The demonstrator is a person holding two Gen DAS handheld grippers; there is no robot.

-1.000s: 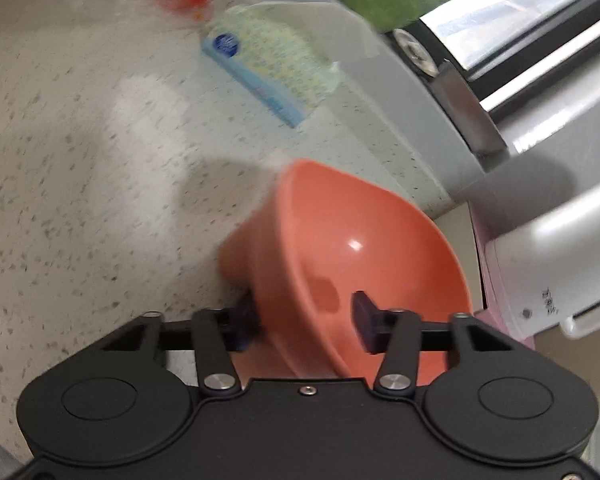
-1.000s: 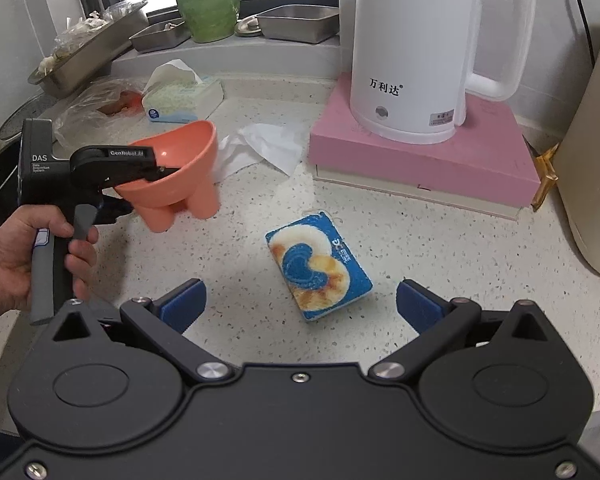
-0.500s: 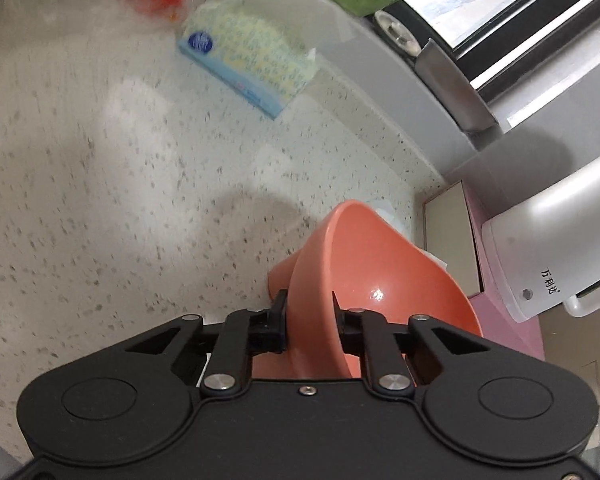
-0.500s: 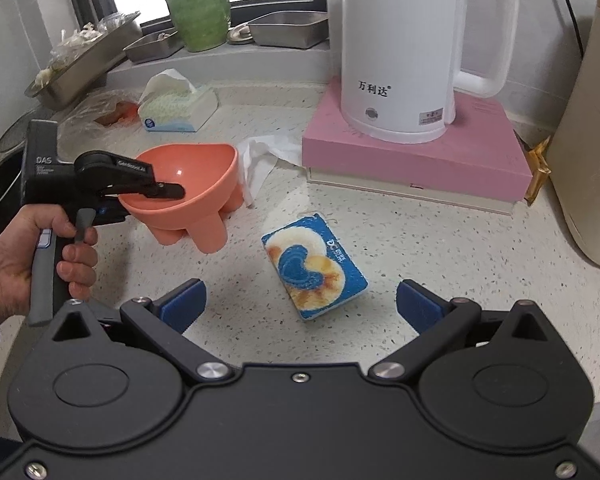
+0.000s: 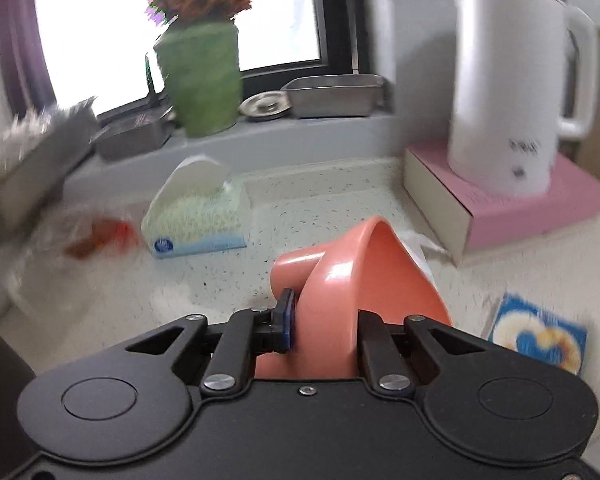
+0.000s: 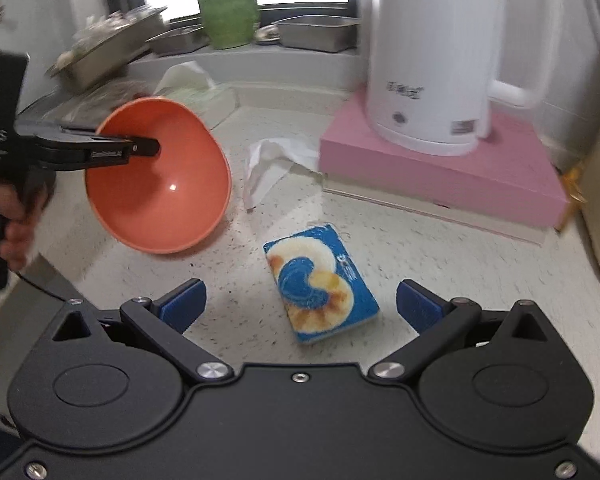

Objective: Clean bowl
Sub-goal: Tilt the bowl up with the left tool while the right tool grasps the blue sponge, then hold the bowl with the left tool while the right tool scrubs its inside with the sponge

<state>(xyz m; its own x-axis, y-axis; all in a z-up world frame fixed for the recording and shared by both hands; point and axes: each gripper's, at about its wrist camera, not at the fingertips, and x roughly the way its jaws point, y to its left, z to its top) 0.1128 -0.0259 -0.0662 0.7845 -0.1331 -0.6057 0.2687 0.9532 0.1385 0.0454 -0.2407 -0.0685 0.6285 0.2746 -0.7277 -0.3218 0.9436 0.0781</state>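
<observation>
A: We held the bowl (image 6: 158,176) clear of the desk (image 6: 400,248), tilted, left gripper (image 5: 324,330) fingers pinching its rim.

B: Right gripper (image 6: 298,306) fingers were spread above the sponge (image 6: 320,284); next, we judged, grasp it.

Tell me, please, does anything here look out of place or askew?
Yes. The orange bowl is off the counter, tipped on its side, its rim pinched by the left gripper. A crumpled tissue lies loose on the counter beside the pink box. Nothing looks spilled or broken.
</observation>
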